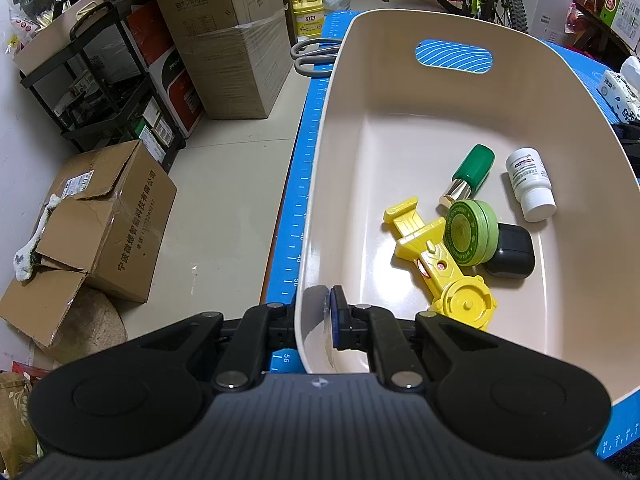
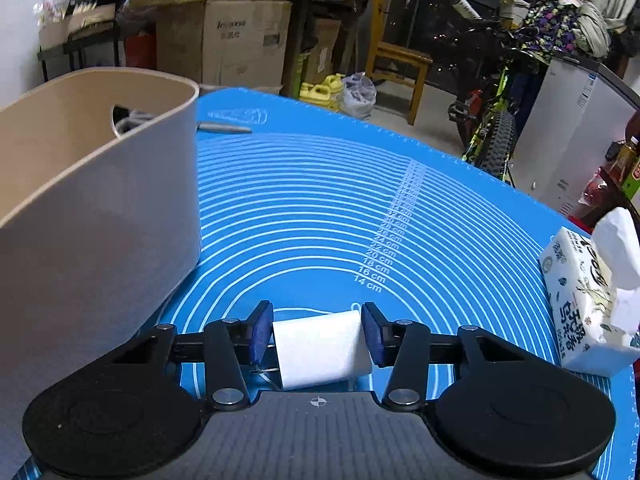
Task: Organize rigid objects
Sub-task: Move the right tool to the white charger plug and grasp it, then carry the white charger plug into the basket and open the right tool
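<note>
A beige plastic basket [image 1: 400, 92] stands on the blue mat. My left gripper [image 1: 316, 320] is shut on the basket's near-left wall, one finger inside and one outside. Inside lie a yellow toy launcher [image 1: 436, 260], a green round tin [image 1: 470, 234], a black case [image 1: 512, 252], a green-capped bottle [image 1: 472, 172] and a white pill bottle [image 1: 530, 184]. In the right wrist view the basket [image 2: 100, 208] is at the left. My right gripper [image 2: 318, 340] straddles a white charger plug [image 2: 320, 350] lying on the mat; its pads stand a little apart from the plug's sides.
Grey-handled scissors [image 1: 314, 56] lie on the mat behind the basket. A tissue pack [image 2: 592, 300] sits at the mat's right edge. Cardboard boxes [image 1: 100, 216], a black rack, a yellow jug [image 1: 306, 12] and a bicycle [image 2: 496, 120] stand on the floor around the table.
</note>
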Action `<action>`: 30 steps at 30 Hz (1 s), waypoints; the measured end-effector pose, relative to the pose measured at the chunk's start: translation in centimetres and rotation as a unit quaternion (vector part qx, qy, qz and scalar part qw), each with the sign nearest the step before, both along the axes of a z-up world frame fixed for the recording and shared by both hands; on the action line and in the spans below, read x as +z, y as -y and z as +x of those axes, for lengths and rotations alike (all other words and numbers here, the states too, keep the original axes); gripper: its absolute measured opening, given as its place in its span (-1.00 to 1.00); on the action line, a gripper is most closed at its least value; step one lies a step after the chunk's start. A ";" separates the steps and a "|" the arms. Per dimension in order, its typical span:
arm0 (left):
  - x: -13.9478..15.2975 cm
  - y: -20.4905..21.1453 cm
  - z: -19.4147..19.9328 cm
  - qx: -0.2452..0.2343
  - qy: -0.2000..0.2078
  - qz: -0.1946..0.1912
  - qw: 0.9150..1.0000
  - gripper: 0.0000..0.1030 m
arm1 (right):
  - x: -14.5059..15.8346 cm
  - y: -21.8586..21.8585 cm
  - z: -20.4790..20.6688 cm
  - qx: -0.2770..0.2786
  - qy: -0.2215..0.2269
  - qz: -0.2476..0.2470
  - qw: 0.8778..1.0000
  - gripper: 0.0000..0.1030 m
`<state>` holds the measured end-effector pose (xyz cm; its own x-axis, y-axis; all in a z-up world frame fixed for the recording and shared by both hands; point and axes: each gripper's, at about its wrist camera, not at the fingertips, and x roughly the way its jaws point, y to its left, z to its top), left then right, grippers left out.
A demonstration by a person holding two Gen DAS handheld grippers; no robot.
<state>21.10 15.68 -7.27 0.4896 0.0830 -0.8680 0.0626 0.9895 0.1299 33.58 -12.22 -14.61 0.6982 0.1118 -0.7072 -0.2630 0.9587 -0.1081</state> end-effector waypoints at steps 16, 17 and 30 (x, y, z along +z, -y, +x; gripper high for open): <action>0.0 -0.1 -0.1 0.004 0.002 -0.001 1.000 -0.74 | 9.1 1.2 -4.6 0.019 0.098 0.062 0.993 0.04; 0.0 -0.1 0.0 0.004 0.002 -0.001 1.000 -0.74 | 9.8 0.6 -5.0 0.028 0.102 0.066 0.992 0.04; 0.0 -0.3 0.0 0.009 0.003 -0.004 1.000 -0.74 | 10.9 -10.4 -8.1 0.160 0.077 0.052 0.983 0.04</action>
